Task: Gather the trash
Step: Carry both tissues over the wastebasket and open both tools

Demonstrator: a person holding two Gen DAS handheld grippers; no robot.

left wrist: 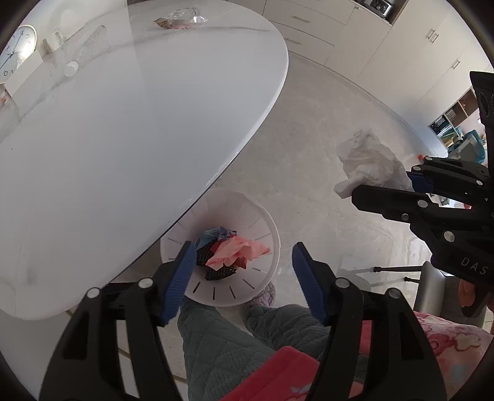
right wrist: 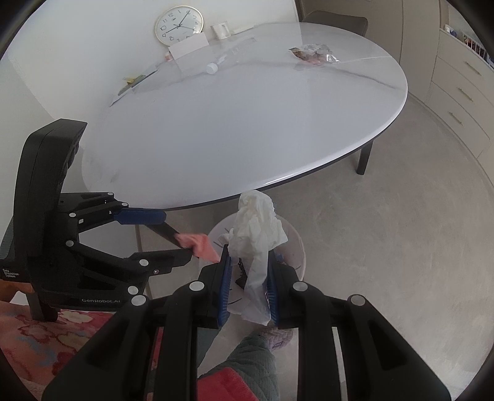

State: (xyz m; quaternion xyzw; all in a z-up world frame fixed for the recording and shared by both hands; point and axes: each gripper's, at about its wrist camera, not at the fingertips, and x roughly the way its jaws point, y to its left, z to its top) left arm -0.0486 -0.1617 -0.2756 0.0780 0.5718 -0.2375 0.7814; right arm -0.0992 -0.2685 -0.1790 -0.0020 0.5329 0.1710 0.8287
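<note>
One tissue [right wrist: 257, 234] (crumpled), right hand-held gripper [right wrist: 248, 277] clamped

Soft, even daylight fills both views; the glossy white oval bench [left wrist: 123, 129] carries pale glare. Fisheye bending curves straight lines, and dark vignetting rings the edges.

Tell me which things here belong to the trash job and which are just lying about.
Job: crumpled white tissue in right gripper; white slotted bin; clear wrapper pile; open left gripper.
Lying about: round gold-rimmed wall clock; white oval table.
</note>
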